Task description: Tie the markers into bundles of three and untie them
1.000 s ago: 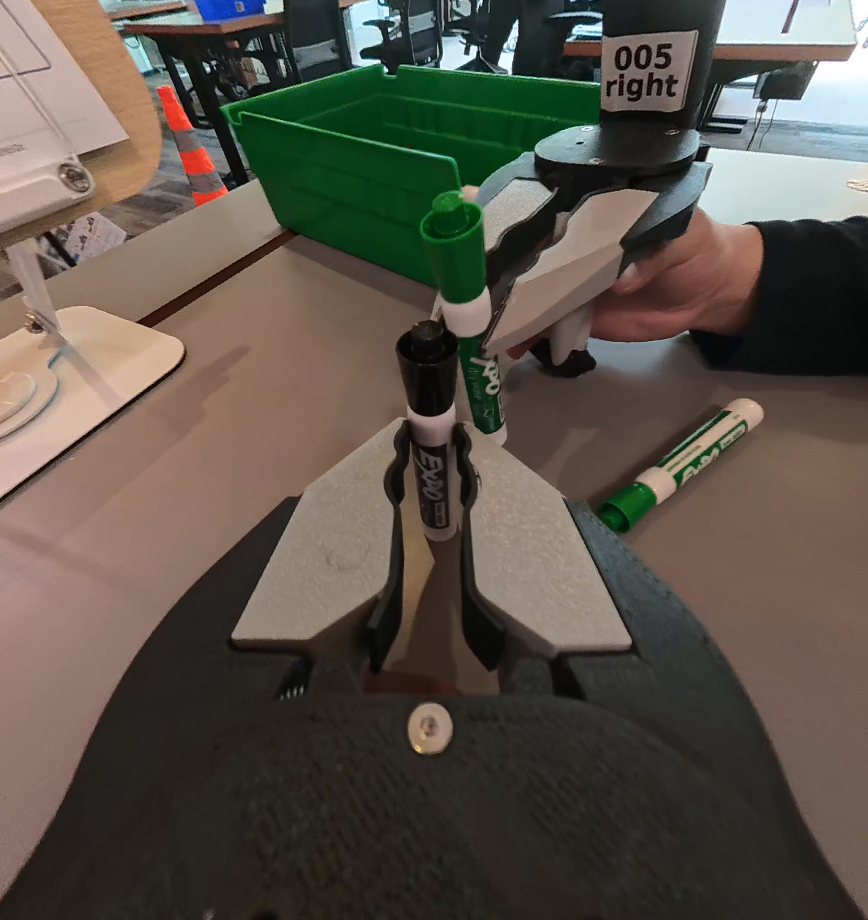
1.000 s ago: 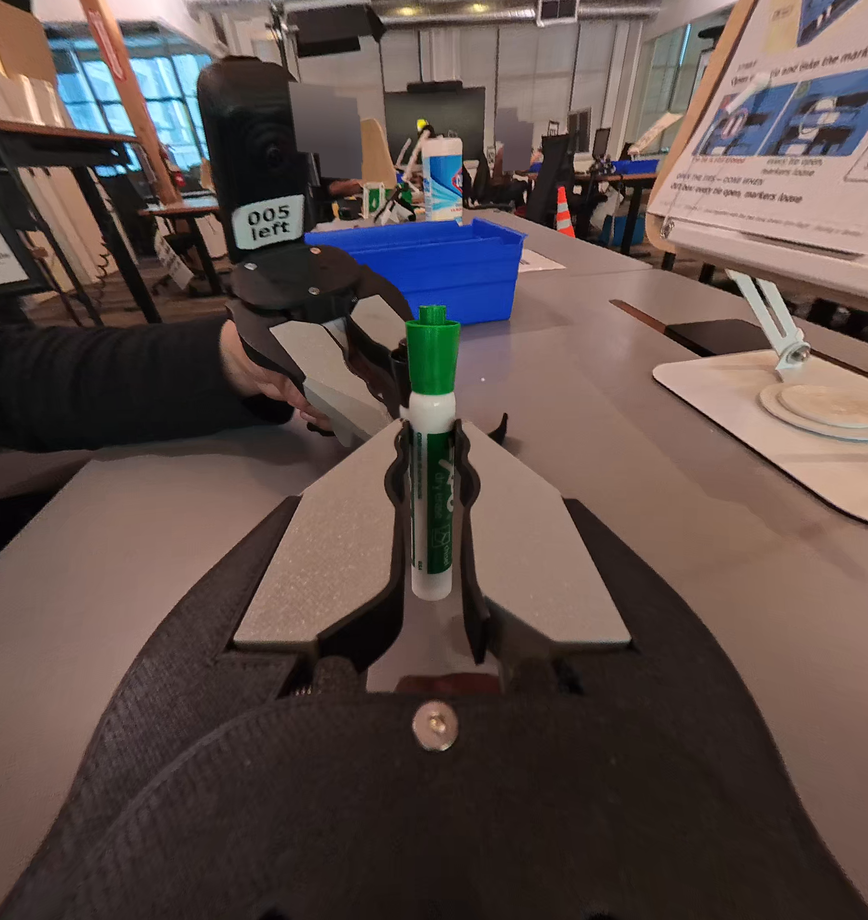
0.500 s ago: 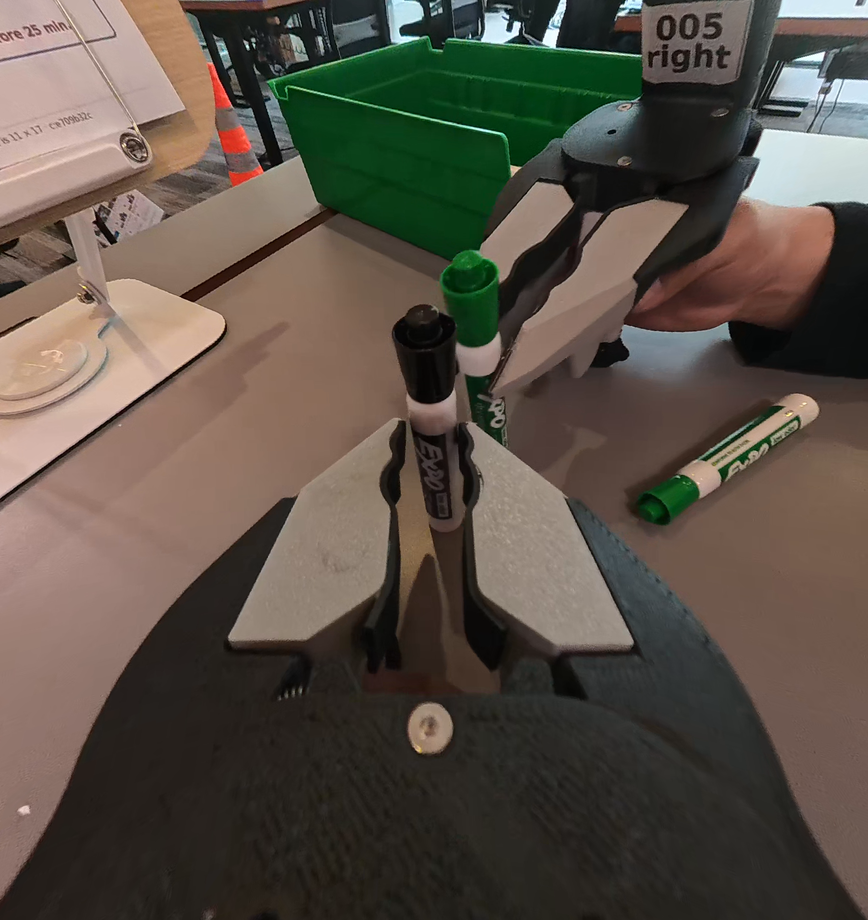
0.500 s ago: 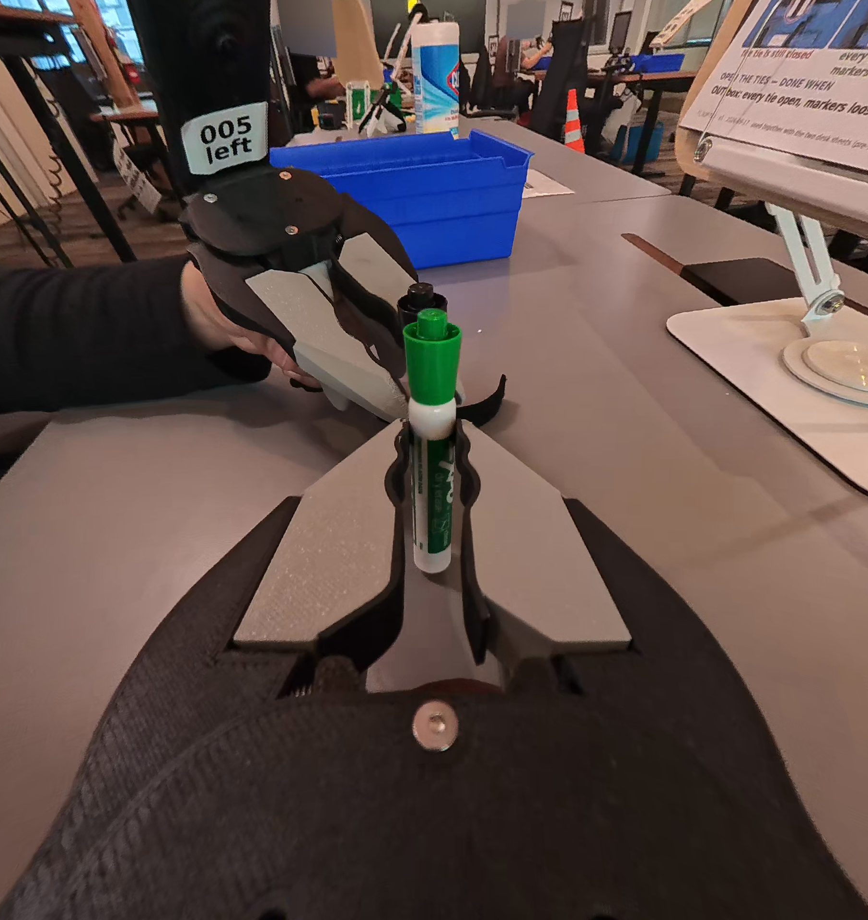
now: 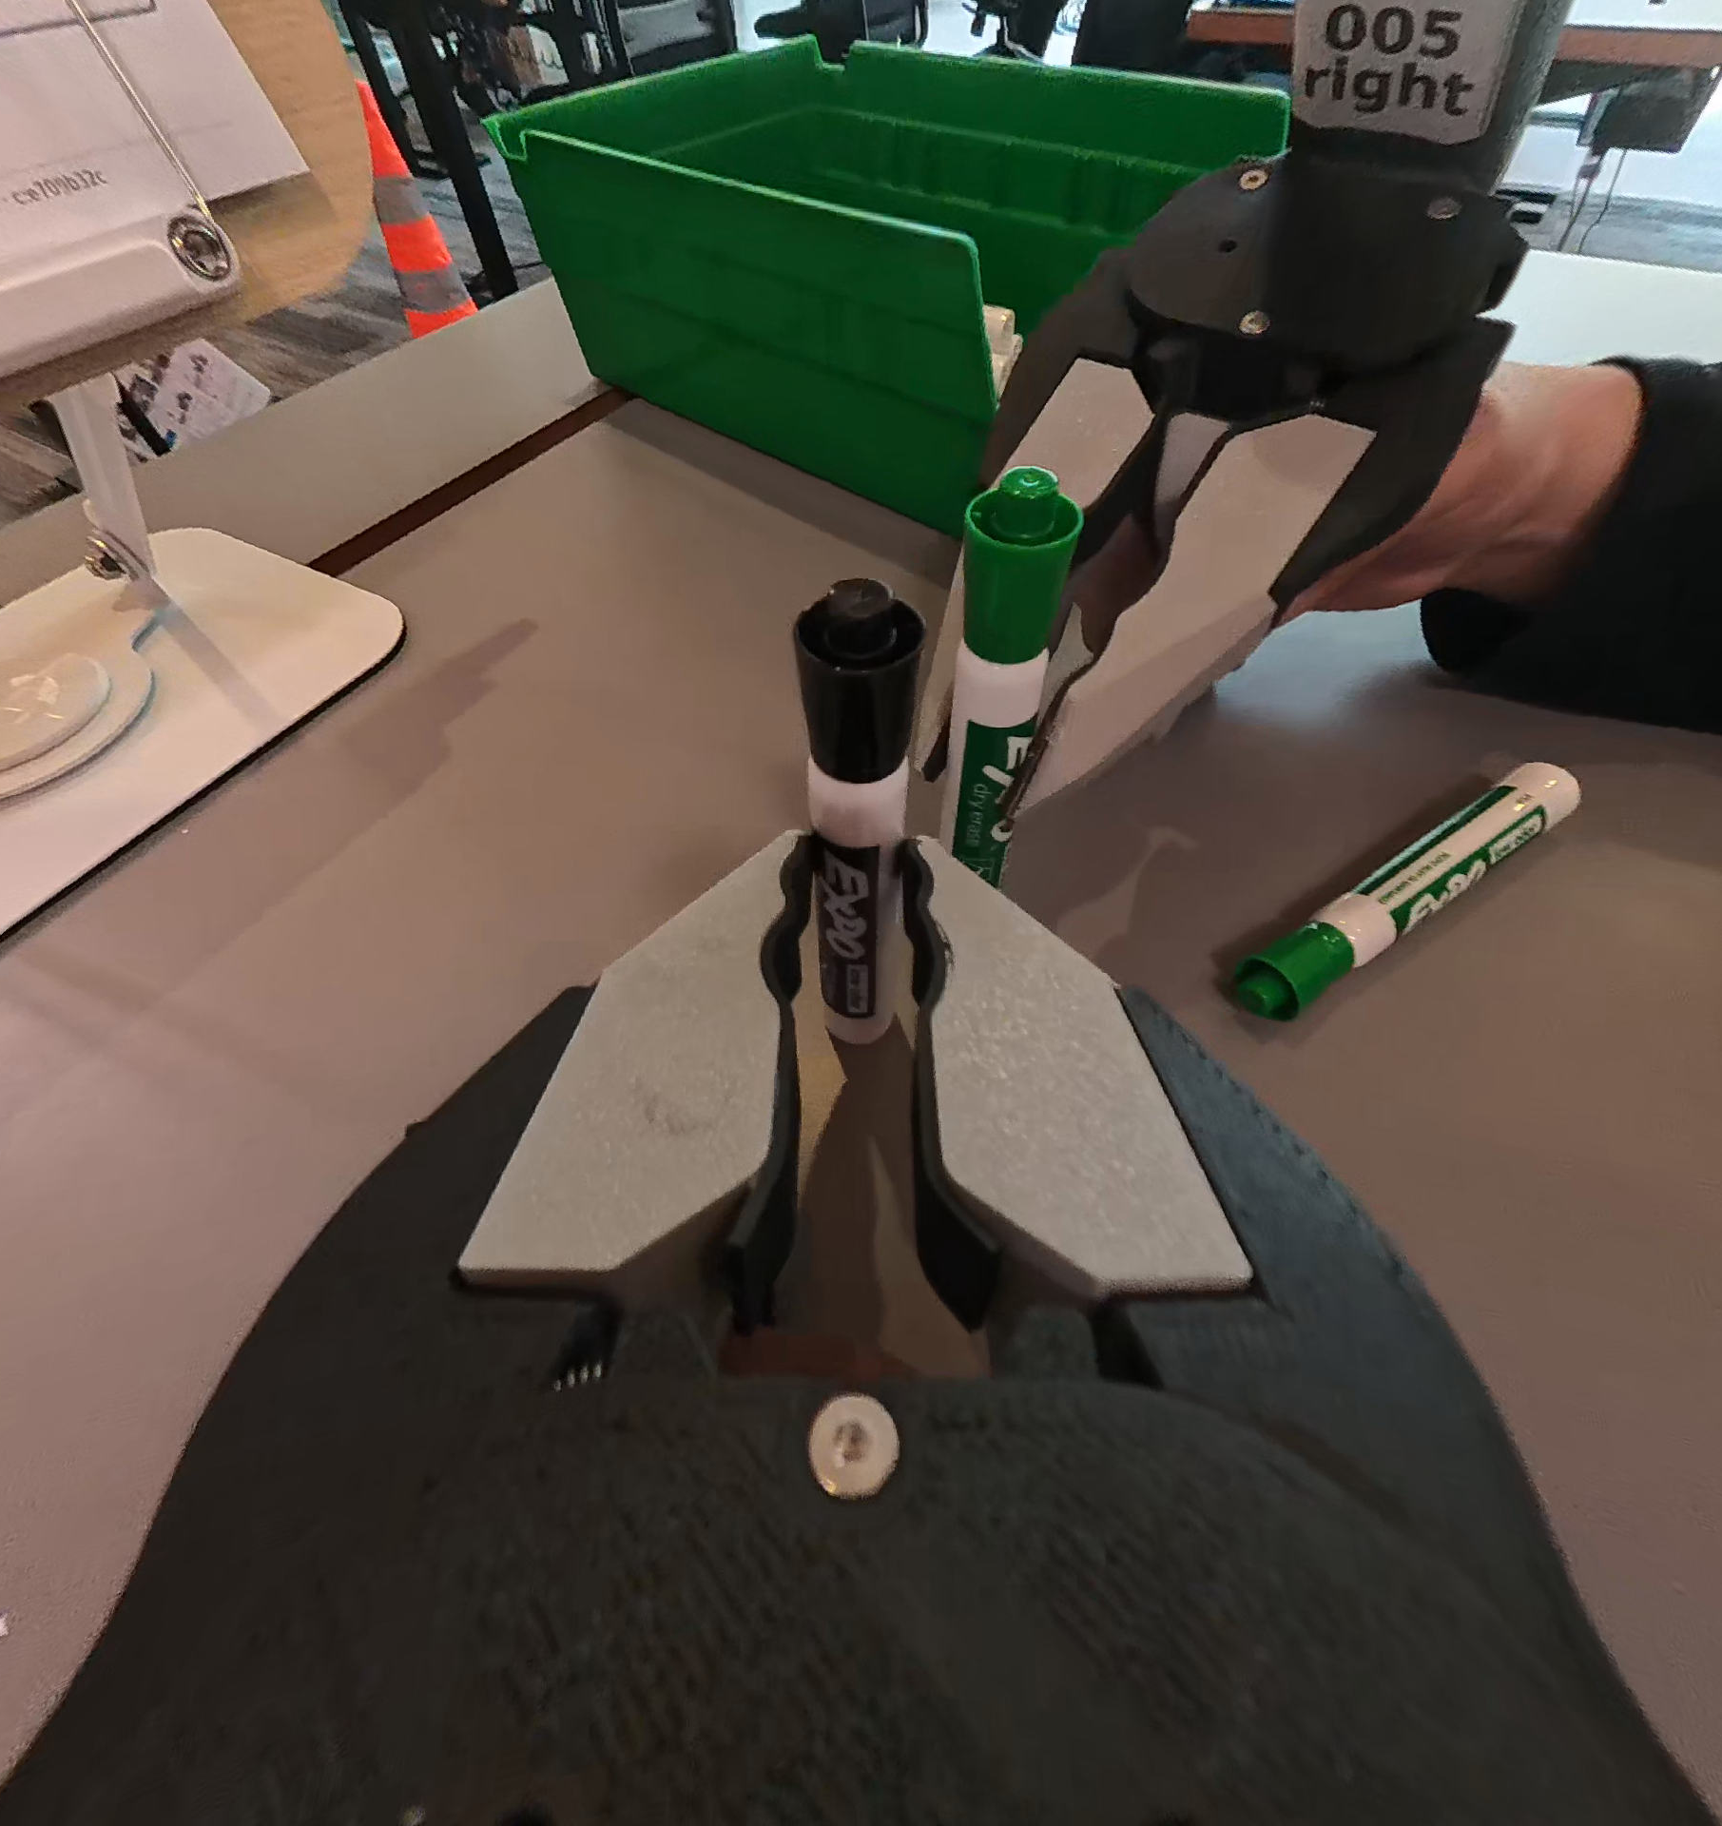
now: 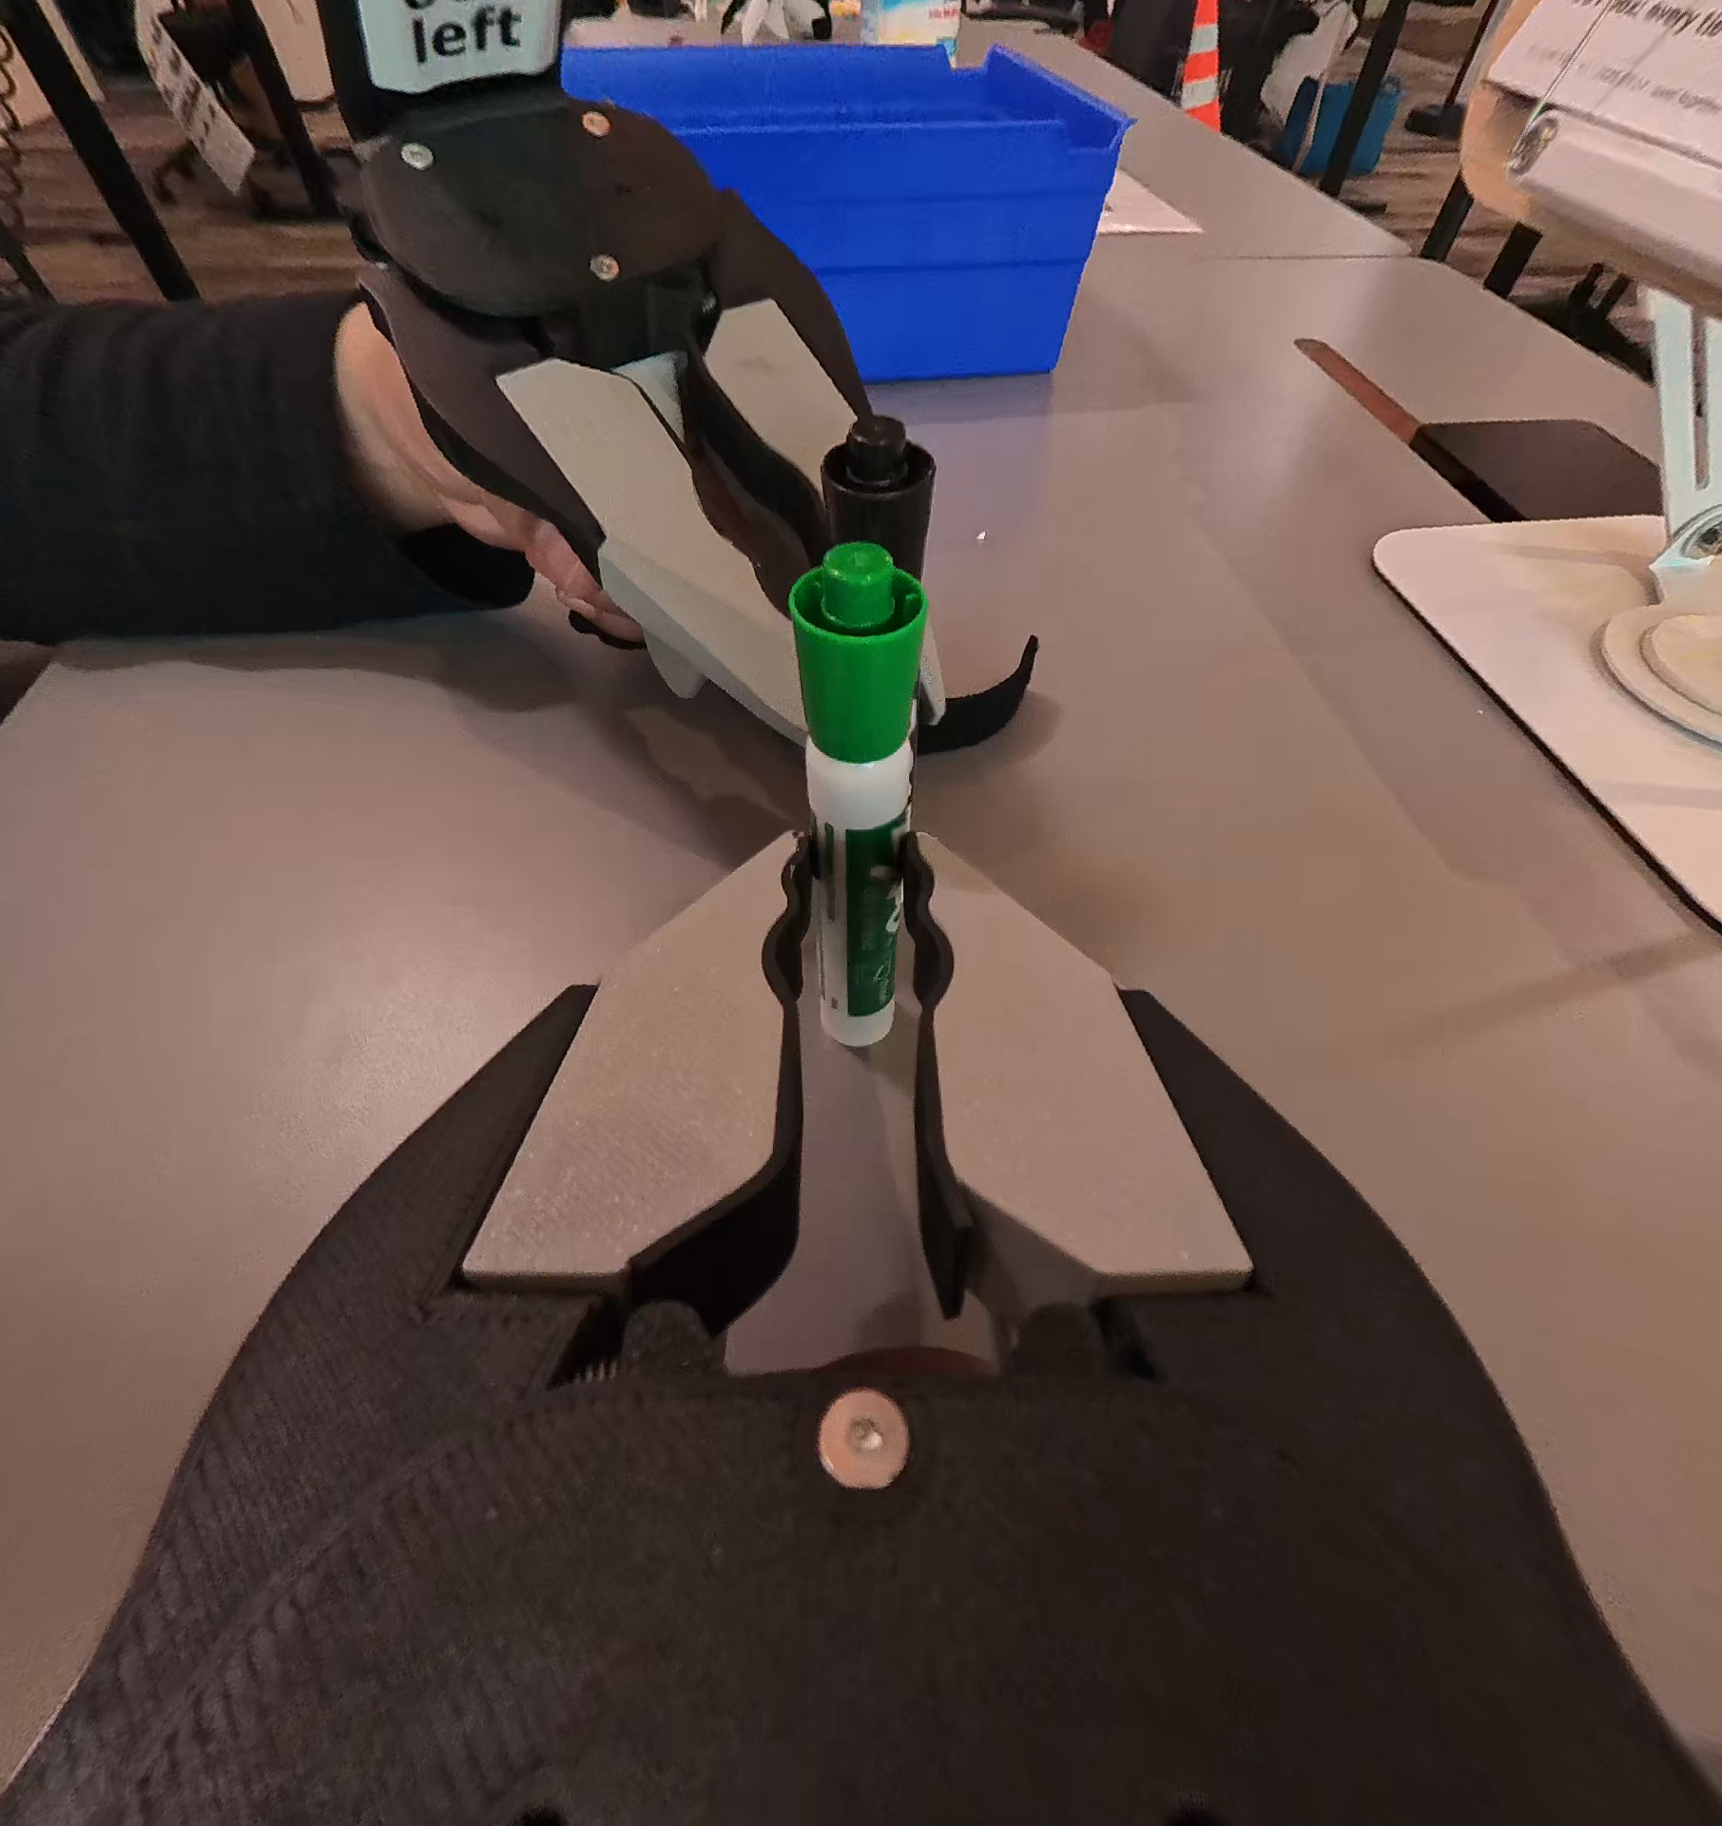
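Pads of left hand-held gripper [image 5: 855,894] clamp black marker [image 5: 852,790]; right hand-held gripper [image 6: 859,894] apparently clamps green marker [image 6: 859,790].

a grey table [image 5: 442,988] carries a green bin [image 5: 787,326], a loose green marker [image 5: 1410,889], a blue bin [image 6: 936,227] and a white stand base [image 5: 175,662].

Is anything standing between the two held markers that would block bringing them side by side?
Nothing visible does. The black marker in the left gripper and the green marker in the right gripper stand upright, close together, with only open air between. The third marker lies off to the side.
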Tool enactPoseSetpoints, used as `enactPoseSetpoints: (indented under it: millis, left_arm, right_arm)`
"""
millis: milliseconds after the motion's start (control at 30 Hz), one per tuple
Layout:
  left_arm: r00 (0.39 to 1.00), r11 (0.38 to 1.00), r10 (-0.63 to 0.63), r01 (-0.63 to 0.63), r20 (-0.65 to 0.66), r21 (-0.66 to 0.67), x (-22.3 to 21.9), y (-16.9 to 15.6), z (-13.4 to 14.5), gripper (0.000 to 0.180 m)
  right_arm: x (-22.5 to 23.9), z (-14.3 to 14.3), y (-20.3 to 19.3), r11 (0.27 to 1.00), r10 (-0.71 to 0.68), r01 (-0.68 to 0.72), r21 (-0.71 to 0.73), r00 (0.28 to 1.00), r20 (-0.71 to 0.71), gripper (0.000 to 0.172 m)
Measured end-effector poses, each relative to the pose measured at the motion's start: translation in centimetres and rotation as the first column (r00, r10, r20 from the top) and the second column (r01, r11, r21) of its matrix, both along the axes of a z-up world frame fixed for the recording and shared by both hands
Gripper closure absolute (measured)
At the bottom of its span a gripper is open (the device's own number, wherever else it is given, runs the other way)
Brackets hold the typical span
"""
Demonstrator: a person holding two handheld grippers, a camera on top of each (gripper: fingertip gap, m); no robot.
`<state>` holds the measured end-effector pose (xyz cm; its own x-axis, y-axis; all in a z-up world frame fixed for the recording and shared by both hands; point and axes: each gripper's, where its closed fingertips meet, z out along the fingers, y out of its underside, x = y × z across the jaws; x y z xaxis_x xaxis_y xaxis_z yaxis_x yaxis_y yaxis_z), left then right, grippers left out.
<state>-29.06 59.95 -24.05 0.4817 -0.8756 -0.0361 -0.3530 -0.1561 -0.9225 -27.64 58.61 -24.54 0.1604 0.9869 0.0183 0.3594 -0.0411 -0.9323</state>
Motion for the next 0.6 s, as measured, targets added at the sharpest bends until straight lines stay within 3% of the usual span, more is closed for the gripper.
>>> enactPoseSetpoints:
  millis: [233,300,600]
  left_arm:
    - [0.995,0.998,-0.025,0.019,-0.099,-0.062,0.2,-0.2,-2.6,0.156]
    - [0.995,0.998,-0.021,0.015,-0.102,-0.056,0.2,-0.2,-2.5,0.164]
    - [0.995,0.996,-0.038,0.031,-0.091,-0.085,1.0,-0.8,-2.6,0.164]
  right_arm:
    - [-0.1,-1.5,0.0,1.0,-0.009,0.007,0.018,0.995,0.101,0.157]
    - [-0.1,-1.6,0.1,1.0,-0.013,0.011,0.02,0.994,0.109,0.157]
    - [0.1,-1.6,0.1,1.0,-0.012,0.01,0.019,0.994,0.109,0.157]
